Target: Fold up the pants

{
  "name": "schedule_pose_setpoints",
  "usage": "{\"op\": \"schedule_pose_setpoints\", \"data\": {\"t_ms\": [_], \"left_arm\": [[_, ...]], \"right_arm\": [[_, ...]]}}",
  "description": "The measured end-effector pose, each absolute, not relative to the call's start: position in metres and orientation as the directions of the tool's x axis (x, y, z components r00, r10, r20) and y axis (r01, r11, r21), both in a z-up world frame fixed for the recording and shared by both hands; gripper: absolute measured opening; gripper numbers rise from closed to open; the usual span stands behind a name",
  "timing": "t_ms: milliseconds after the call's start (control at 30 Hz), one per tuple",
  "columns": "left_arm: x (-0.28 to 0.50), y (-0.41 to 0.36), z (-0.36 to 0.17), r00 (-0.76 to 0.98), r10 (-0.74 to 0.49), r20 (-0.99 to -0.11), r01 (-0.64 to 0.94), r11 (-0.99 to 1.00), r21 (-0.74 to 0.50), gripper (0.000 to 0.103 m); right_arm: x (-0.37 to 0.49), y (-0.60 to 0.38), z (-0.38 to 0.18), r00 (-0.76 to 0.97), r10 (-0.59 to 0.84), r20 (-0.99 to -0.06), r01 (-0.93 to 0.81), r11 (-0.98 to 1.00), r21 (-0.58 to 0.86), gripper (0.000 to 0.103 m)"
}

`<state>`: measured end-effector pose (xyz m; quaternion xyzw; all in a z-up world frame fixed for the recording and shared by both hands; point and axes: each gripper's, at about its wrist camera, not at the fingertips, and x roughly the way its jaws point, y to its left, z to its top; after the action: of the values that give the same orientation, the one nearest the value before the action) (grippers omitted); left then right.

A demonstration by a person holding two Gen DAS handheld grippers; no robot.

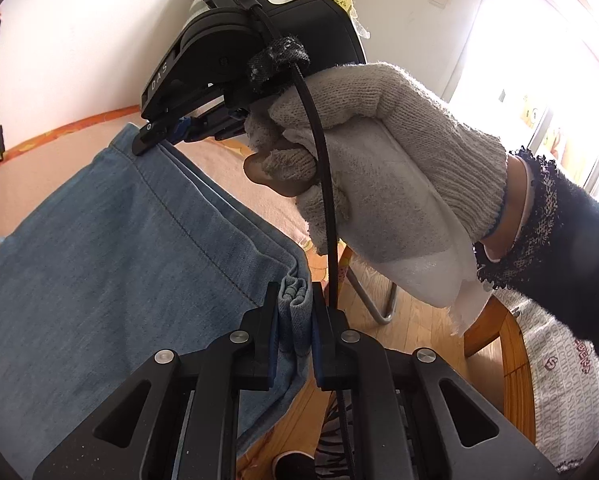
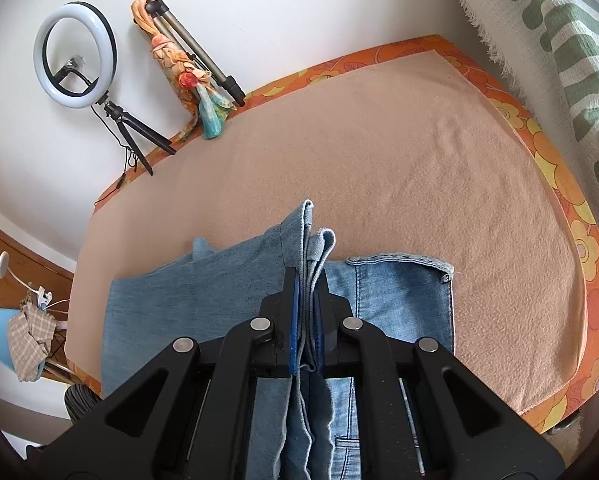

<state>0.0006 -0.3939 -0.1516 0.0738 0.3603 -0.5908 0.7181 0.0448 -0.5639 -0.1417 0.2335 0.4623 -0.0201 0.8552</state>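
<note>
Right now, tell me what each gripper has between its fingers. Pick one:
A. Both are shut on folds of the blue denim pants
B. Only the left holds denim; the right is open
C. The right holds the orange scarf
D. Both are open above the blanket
A: the left gripper pinches a bunched denim edge of the pants, and the right gripper clamps several stacked denim layers.

Both wrist views close — shared pants (image 1: pixel 99 248)

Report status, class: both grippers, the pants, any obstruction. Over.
Left gripper shut on pants. Right gripper shut on bunched denim layers. Pants part-folded on peach blanket. Nothing in the way.
</note>
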Motion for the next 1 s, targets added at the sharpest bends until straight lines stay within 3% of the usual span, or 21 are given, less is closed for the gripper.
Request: {"op": "schedule_pose_setpoints", "data": {"t_ms": [533,700,800,967,1000], "left_arm": [[0.011,-0.414,-0.178,-0.019,-0.752,-0.659,0.883,0.296,-0.363,0.011],[0.011,-0.405,-0.175,-0.033,-0.744,-0.667,0.877,0.298,-0.376,0.016],[0.017,-0.393,-0.169,-0.034,-0.742,-0.670,0.865,0.314,-0.392,0.024],[0.027,-0.356,-0.152,0.002,-0.760,-0.650,0.841,0.353,-0.410,0.039],[0.028,-0.349,-0.149,0.018,-0.763,-0.647,0.837,0.365,-0.407,0.039]], "right_arm": [[0.056,-0.577,-0.196,0.486,0.137,-0.863,0.305,0.899,0.314,0.007],[0.057,-0.574,-0.196,0.470,0.105,-0.876,0.311,0.909,0.276,0.007],[0.058,-0.569,-0.190,0.455,0.033,-0.890,0.329,0.922,0.203,0.019],[0.049,-0.564,-0.165,0.499,0.004,-0.867,0.345,0.916,0.203,0.025],[0.046,-0.562,-0.159,0.519,0.005,-0.855,0.346,0.913,0.215,0.033]]}}
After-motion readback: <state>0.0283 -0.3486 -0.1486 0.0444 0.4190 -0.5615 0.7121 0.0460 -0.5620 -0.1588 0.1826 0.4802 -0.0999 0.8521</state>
